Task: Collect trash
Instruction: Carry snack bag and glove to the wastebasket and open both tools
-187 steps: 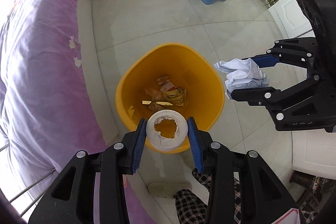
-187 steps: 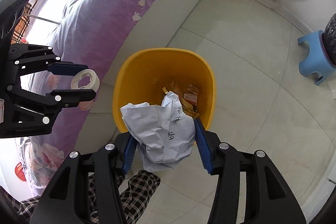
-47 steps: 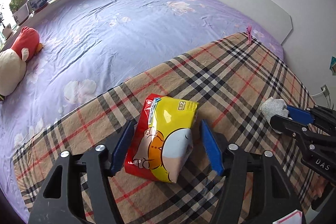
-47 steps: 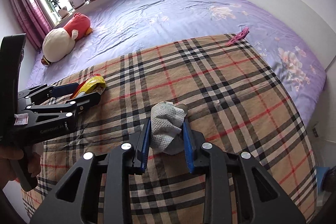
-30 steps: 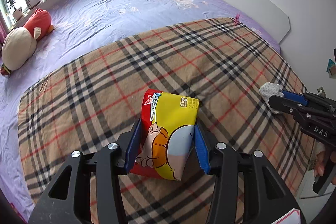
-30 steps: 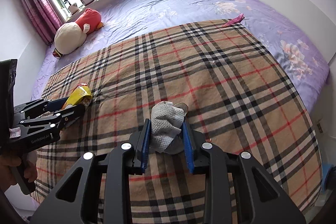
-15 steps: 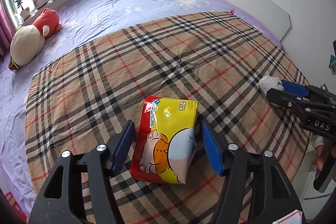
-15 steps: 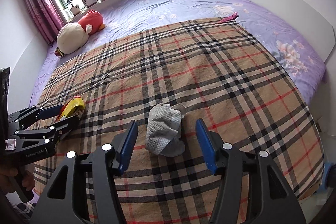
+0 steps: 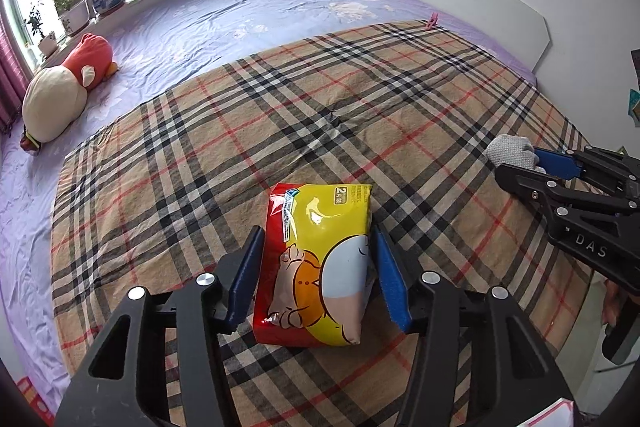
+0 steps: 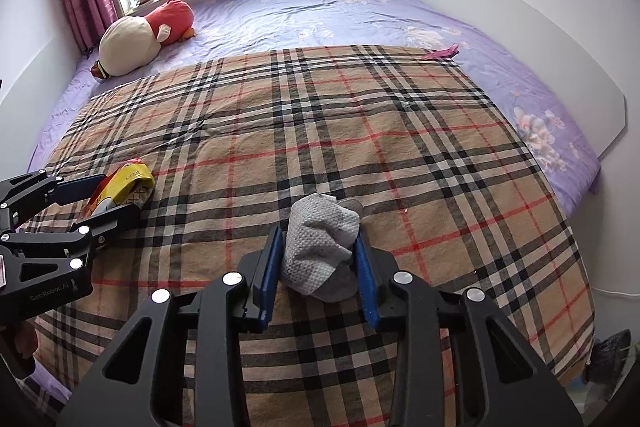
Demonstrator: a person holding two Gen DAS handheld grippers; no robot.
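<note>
In the left wrist view, the left gripper (image 9: 318, 271) stands over a yellow and red packet (image 9: 318, 263) that lies on the plaid blanket (image 9: 240, 131) of the bed (image 9: 200, 23). The packet is between the jaws, which are closing; both blue pads are at its sides and seem to press on it. At the right edge, the right gripper (image 9: 516, 163) has a grey rag (image 9: 510, 151) at its tips.

In the right wrist view, the rag (image 10: 318, 247) is crumpled between the narrow jaws of the right gripper (image 10: 318, 263), which are closing on it and touch both its sides. It sits on the blanket. At the left, the left gripper (image 10: 108, 195) has the packet (image 10: 124, 183) between its fingers.

No bin shows in either view. I judge that both pieces are just being gripped; lifting them and carrying them to a bin is left. Apart from these two, I see no trash on the blanket.
</note>
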